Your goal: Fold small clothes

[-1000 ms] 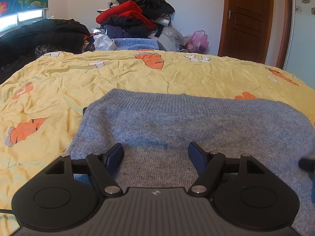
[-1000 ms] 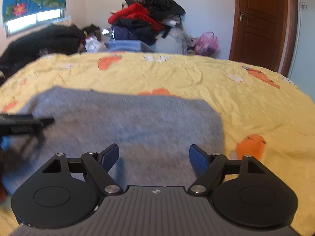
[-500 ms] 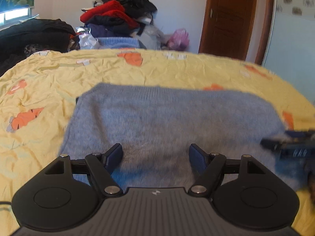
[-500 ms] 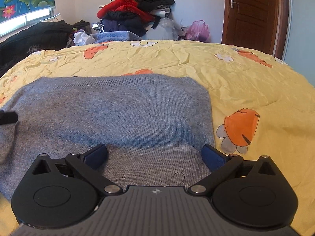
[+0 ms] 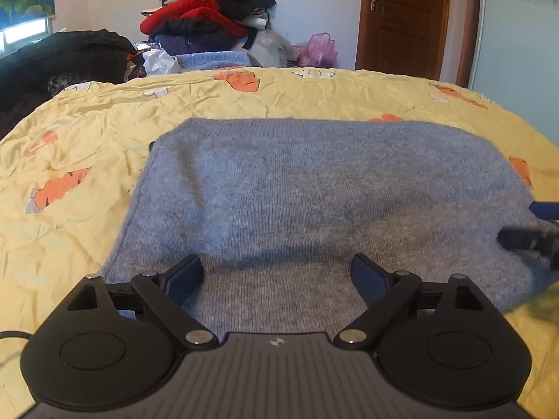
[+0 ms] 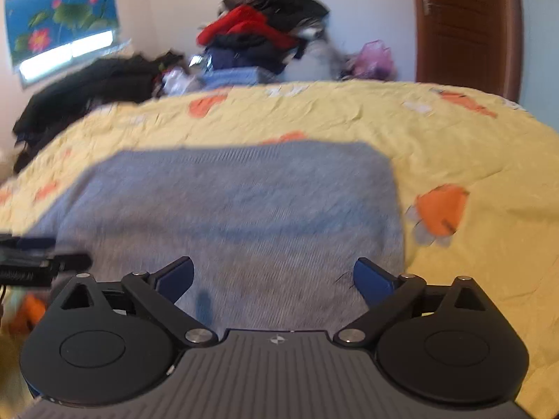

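Observation:
A grey knitted sweater (image 5: 314, 188) lies folded flat on the yellow carrot-print bed sheet (image 5: 87, 132). My left gripper (image 5: 276, 262) hovers over its near edge, jaws opening, only the flat knit showing below the gap and nothing pinched. The right gripper (image 5: 527, 234) shows blurred at the right edge of that view. In the right wrist view the sweater (image 6: 227, 202) fills the middle and my right gripper (image 6: 274, 264) stands wide over its near right part, jaws closing slightly, pads off the cloth. The left gripper (image 6: 38, 262) pokes in from the left.
A tall pile of red, black and blue clothes (image 5: 209, 14) stands behind the bed, with dark garments (image 5: 59, 56) at the far left and a pink bag (image 5: 319, 49) near a brown door (image 5: 405, 17). Yellow sheet (image 6: 454, 146) lies bare right of the sweater.
Both grippers' jaws stand wider apart than a second ago. The left view slid sideways over the sweater, and the right gripper now shows at its right edge. The sweater lies unmoved.

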{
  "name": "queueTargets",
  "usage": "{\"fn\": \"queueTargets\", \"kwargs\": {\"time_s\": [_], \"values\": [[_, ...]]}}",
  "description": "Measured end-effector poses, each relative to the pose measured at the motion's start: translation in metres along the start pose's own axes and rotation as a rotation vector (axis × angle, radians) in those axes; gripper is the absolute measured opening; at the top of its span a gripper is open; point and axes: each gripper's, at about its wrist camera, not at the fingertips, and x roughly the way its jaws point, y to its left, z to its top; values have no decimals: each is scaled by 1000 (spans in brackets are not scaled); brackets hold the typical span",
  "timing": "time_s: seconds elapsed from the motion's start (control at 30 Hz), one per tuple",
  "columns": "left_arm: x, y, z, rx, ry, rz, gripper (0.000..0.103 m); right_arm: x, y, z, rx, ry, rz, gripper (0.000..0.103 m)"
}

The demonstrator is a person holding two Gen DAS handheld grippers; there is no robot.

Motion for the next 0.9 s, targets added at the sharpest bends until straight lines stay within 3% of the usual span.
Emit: {"fn": "queueTargets", "kwargs": {"time_s": [0.03,0.17,0.4,0.47,0.63,0.67,0.7,0.77,0.8,0.9], "values": [[1,0,2,-2,5,8,95,3,5,-5,-52,-3,-29,103],[-20,3,-2,-81,-5,30,94,3,6,-4,-45,-6,-28,103],[-75,44,-50,-486,-45,-24,94,1,5,-6,-37,-11,-25,103],[-83,61,-58,-610,-92,-13,94,1,4,-6,-35,-11,-23,103],[-75,83,-54,-754,-123,-58,94,1,4,-6,-33,-11,-21,103],[-72,85,-52,-774,-136,-60,87,2,4,-6,-33,-12,-21,103],[-68,87,-51,-793,-143,-51,60,2,4,-6,-33,-12,-21,103],[-52,89,-50,-836,-109,-58,22,2,3,-6,-33,-12,-20,103],[-46,91,-52,-873,-113,-65,18,2,4,-6,-33,-12,-20,103],[-40,93,-50,-911,-119,-66,18,2,3,-6,-32,-12,-19,103]]}}
